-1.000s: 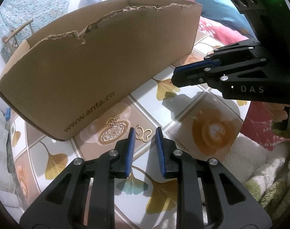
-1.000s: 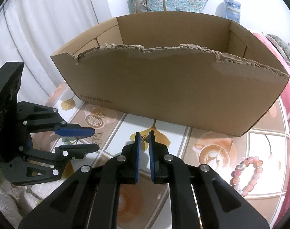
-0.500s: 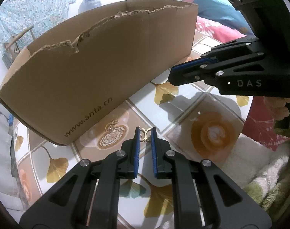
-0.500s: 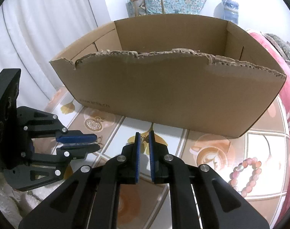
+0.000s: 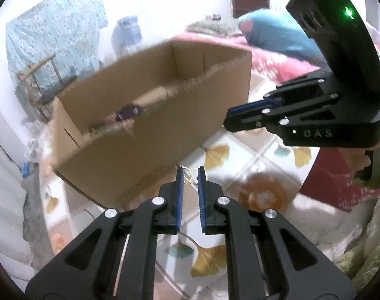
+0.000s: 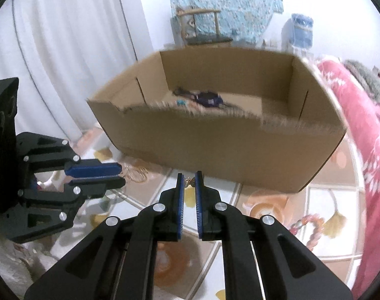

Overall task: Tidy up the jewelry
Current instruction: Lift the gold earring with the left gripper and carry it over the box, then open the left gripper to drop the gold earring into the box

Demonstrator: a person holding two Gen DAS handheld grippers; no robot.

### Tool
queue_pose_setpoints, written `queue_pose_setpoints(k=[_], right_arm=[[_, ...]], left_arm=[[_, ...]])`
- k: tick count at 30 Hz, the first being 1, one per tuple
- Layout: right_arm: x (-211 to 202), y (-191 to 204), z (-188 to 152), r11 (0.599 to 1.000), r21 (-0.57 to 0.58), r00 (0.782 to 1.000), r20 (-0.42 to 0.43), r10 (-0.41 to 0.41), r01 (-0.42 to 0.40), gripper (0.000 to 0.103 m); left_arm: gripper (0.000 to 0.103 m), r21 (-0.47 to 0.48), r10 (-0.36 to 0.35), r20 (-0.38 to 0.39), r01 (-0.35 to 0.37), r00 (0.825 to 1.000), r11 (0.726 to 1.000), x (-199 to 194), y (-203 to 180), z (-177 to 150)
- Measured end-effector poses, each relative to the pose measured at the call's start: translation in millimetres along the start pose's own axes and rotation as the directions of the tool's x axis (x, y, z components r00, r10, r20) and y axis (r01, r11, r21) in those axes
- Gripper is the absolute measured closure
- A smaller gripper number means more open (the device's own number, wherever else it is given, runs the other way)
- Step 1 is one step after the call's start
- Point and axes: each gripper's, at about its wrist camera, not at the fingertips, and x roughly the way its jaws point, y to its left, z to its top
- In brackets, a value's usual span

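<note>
Jewelry was pinched in both tools: left gripper (image 5: 190,175) held a gold earring (image 5: 189,173), right gripper (image 6: 189,181) held a butterfly earring (image 6: 189,182) (both above the tablecloth (image 5: 259,155)), probably for dropping into the cardboard box (image 6: 214,145).

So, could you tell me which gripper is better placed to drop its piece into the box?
Right, probably: the right gripper holds a gold butterfly and faces the open box squarely. The left gripper, also holding a gold piece, sits off the box's corner.
</note>
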Motion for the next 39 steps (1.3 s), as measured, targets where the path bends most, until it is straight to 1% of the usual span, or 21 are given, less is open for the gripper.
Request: queue_pose_setpoints(k=[4, 6, 9, 11, 13, 15, 16, 17, 18, 19, 20, 21, 22, 24, 25, 27, 29, 33, 37, 38, 39], right_arm=[[-24.2, 2.3, 23.5, 0.999, -0.037, 0.997, 0.074, 0.025, -0.022, 0.094], [-34.1, 1.3, 39.1, 0.997, -0.060, 0.993, 0.108, 0.045, -0.039, 0.094], [-41.0, -3.3, 62.2, 0.994, -0.091, 0.988, 0.130, 0.078, -0.067, 0.094], [-34.8, -11.1, 84.4, 0.990, -0.097, 0.987, 0.110, 0.115, -0.105, 0.094], [-18.8, -21.6, 106.1, 0.987, -0.078, 0.988, 0.051, 0.148, -0.144, 0.094], [2.4, -33.7, 122.4, 0.983, -0.044, 0.984, -0.026, 0.175, -0.176, 0.094], [23.9, -43.9, 133.3, 0.983, -0.004, 0.978, -0.100, 0.183, -0.185, 0.094], [39.5, -49.8, 138.4, 0.981, 0.027, 0.970, -0.152, 0.192, -0.190, 0.094], [57.3, -56.8, 142.5, 0.978, 0.065, 0.955, -0.208, 0.209, -0.200, 0.094], [69.5, -62.3, 145.0, 0.974, 0.094, 0.942, -0.249, 0.223, -0.206, 0.094], [86.0, -69.0, 147.0, 0.969, 0.131, 0.926, -0.294, 0.238, -0.207, 0.094], [102.5, -75.1, 148.2, 0.964, 0.165, 0.905, -0.340, 0.256, -0.210, 0.094], [115.8, -79.9, 146.6, 0.957, 0.200, 0.886, -0.374, 0.274, -0.211, 0.094], [136.9, -87.0, 143.9, 0.950, 0.242, 0.860, -0.422, 0.286, -0.197, 0.094], [144.0, -87.8, 140.2, 0.949, 0.253, 0.851, -0.440, 0.287, -0.189, 0.094], [153.2, -89.0, 136.7, 0.947, 0.264, 0.841, -0.457, 0.289, -0.182, 0.094], [160.0, -90.7, 136.4, 0.946, 0.271, 0.838, -0.464, 0.289, -0.177, 0.094], [164.5, -92.2, 135.5, 0.946, 0.281, 0.839, -0.464, 0.284, -0.165, 0.094], [168.8, -95.1, 134.7, 0.944, 0.293, 0.840, -0.464, 0.281, -0.153, 0.094], [167.1, -94.4, 133.9, 0.943, 0.296, 0.841, -0.463, 0.280, -0.151, 0.093], [166.6, -94.5, 133.7, 0.943, 0.298, 0.842, -0.461, 0.280, -0.150, 0.093]], left_arm=[[0.093, -0.005, -0.001, 0.073, 0.001, 0.997, 1.000, -21.1, 4.9, 19.1], [0.093, -0.003, 0.001, 0.116, 0.000, 0.993, 1.000, -32.1, 9.7, 31.8], [0.093, -0.004, 0.009, 0.148, -0.008, 0.989, 1.000, -35.2, 17.9, 49.8], [0.093, -0.025, -0.006, 0.147, 0.009, 0.989, 1.000, -28.0, 30.5, 64.6], [0.093, -0.072, -0.051, 0.106, 0.059, 0.993, 0.996, -10.3, 47.8, 77.3], [0.093, -0.115, -0.099, 0.038, 0.103, 0.994, 0.988, 12.6, 63.4, 87.1], [0.093, -0.130, -0.126, 0.002, 0.125, 0.992, 0.984, 24.5, 68.6, 91.7], [0.093, -0.145, -0.150, -0.030, 0.144, 0.988, 0.979, 34.4, 73.5, 94.0], [0.093, -0.161, -0.173, -0.057, 0.162, 0.983, 0.973, 42.5, 78.2, 95.8], [0.093, -0.195, -0.218, -0.108, 0.194, 0.970, 0.961, 59.0, 84.1, 98.3], [0.093, -0.217, -0.237, -0.145, 0.202, 0.961, 0.955, 69.6, 87.5, 98.2], [0.093, -0.244, -0.264, -0.188, 0.215, 0.946, 0.946, 82.1, 90.7, 98.0], [0.093, -0.260, -0.283, -0.213, 0.225, 0.935, 0.939, 90.0, 92.3, 96.3], [0.093, -0.287, -0.311, -0.261, 0.234, 0.914, 0.929, 105.6, 95.6, 93.8], [0.093, -0.291, -0.319, -0.272, 0.238, 0.908, 0.926, 109.4, 94.7, 93.1], [0.093, -0.313, -0.340, -0.290, 0.247, 0.895, 0.917, 116.5, 95.3, 92.7], [0.093, -0.330, -0.356, -0.292, 0.255, 0.888, 0.909, 119.3, 96.9, 92.8], [0.093, -0.330, -0.351, -0.296, 0.250, 0.888, 0.910, 123.4, 95.3, 91.8], [0.091, -0.359, -0.363, -0.300, 0.248, 0.882, 0.900, 125.4, 101.3, 93.5], [0.089, -0.369, -0.370, -0.296, 0.252, 0.881, 0.895, 126.5, 103.1, 93.1], [0.085, -0.376, -0.371, -0.293, 0.250, 0.881, 0.892, 127.2, 105.1, 92.6]])
